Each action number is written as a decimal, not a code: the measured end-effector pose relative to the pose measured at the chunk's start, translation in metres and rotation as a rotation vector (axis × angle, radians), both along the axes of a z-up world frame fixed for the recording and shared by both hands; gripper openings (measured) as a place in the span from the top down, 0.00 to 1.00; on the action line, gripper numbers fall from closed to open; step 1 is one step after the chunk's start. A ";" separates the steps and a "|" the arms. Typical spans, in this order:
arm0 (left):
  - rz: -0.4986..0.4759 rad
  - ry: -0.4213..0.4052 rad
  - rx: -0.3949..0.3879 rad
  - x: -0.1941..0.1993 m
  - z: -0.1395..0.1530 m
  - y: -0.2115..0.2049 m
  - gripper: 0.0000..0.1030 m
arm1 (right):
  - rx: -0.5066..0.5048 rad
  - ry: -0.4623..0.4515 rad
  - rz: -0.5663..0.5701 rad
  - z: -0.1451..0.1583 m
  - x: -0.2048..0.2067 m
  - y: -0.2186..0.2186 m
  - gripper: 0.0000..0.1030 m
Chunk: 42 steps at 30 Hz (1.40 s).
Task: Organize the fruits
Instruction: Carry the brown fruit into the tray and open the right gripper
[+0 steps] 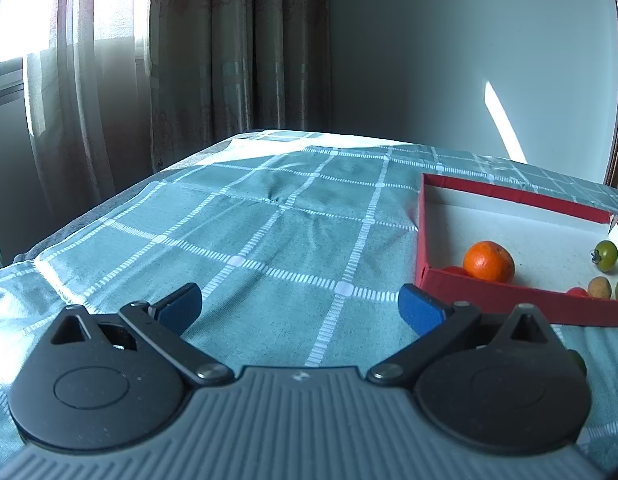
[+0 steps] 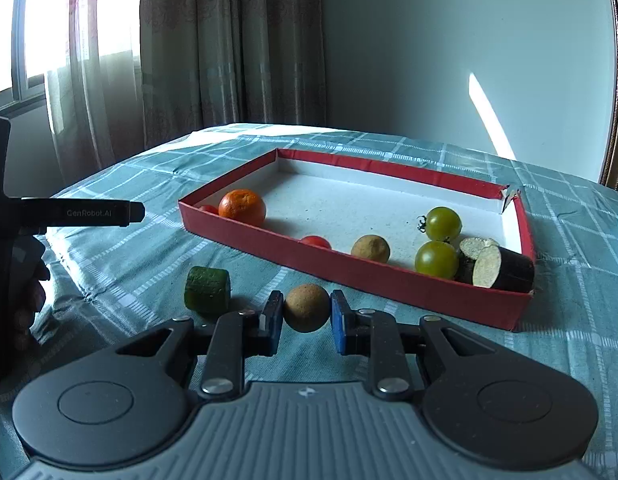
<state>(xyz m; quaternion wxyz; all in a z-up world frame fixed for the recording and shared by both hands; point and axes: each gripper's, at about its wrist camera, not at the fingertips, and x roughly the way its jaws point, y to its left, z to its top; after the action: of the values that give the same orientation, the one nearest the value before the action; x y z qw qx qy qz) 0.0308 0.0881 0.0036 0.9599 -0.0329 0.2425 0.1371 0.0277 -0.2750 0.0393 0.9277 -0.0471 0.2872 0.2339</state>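
A teal checked cloth (image 2: 121, 272) covered the table, with curtains (image 2: 229, 48) and a pale wall behind. On it sat my red tray (image 2: 349, 276), shallow and white inside.

My right gripper (image 2: 307, 312) had its blue pads (image 2: 339, 320) pressed on either side of a brown ball (image 2: 307, 307), a small round fruit with a dull, rough skin, just in front of the tray's near wall. I could not tell whether it was lifted off the cloth. I judged it light and fairly firm, but round enough to squirt out of flat pads, so a hold across its widest middle looked right, with modest pressure.

A green chunk (image 2: 207, 290) lay on the cloth just left of it, cut flat at the ends; I thought it would sit steadier between pads.

In the tray I saw an orange (image 2: 242, 207), two green tomatoes (image 2: 443, 223), another brown ball (image 2: 370, 249), small red fruits (image 2: 315, 241) and dark cut pieces (image 2: 503, 268).

My left gripper (image 1: 299, 312) hung spread wide with nothing between its jaws, over bare cloth left of the tray (image 1: 423, 240).
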 end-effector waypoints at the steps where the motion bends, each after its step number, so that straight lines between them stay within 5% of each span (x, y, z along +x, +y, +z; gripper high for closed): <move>1: 0.000 0.001 0.000 0.000 0.000 0.000 0.00 | 0.006 -0.008 -0.012 0.004 0.003 -0.004 0.77; 12: -0.003 0.015 0.003 0.002 -0.001 0.000 0.00 | 0.023 -0.079 -0.104 0.026 0.054 -0.024 0.77; 42: -0.009 0.023 0.009 0.003 -0.004 -0.002 0.00 | -0.029 -0.024 -0.173 -0.015 0.111 -0.019 0.77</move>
<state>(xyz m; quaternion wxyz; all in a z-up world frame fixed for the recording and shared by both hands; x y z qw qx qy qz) 0.0335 0.0858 0.0000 0.9577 -0.0260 0.2530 0.1344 0.1386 -0.2937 0.0239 0.9471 -0.0384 0.2824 0.1478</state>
